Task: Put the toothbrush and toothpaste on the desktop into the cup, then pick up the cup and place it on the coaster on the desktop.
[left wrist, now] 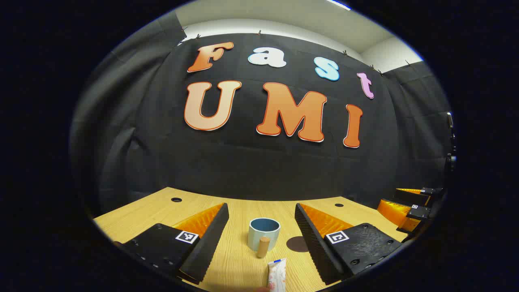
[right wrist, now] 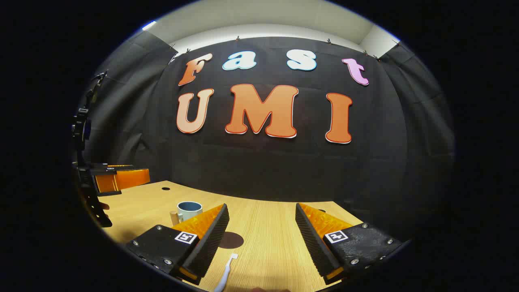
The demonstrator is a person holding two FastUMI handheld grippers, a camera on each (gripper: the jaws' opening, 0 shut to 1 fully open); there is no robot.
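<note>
Both claws hang over the wooden desktop (left wrist: 162,211) with nothing in them, fingers spread wide apart, which suits a start: each has its own target lying between its fingers.

In the left gripper view, the left gripper (left wrist: 261,239) faces the pale blue cup (left wrist: 264,233) square on, the cup standing upright just beyond the fingertips and centred in the gap. A wooden handle (left wrist: 263,246) sticks out from the cup toward the claw. Nearer still, low between the fingers, lies the toothpaste tube (left wrist: 277,275), its long axis running roughly along the claw's line of sight. That lie is handy, I judge: the fingers could close across the tube's narrow width without any turning. The dark round coaster (left wrist: 297,243) sits flat just right of the cup, partly hidden behind the claw's right finger, so the last carry looks short.

In the right gripper view, the right gripper (right wrist: 261,239) has the white toothbrush (right wrist: 226,272) lying low between its fingers, nearer the left finger, head pointing away from the claw. The coaster (right wrist: 232,239) peeks out just beside that left finger, and the cup (right wrist: 189,210) stands farther off to the left, beyond the fingertip.

The split looks sensible: one claw per item, the cup between them. Neither item is in the cup yet.
</note>
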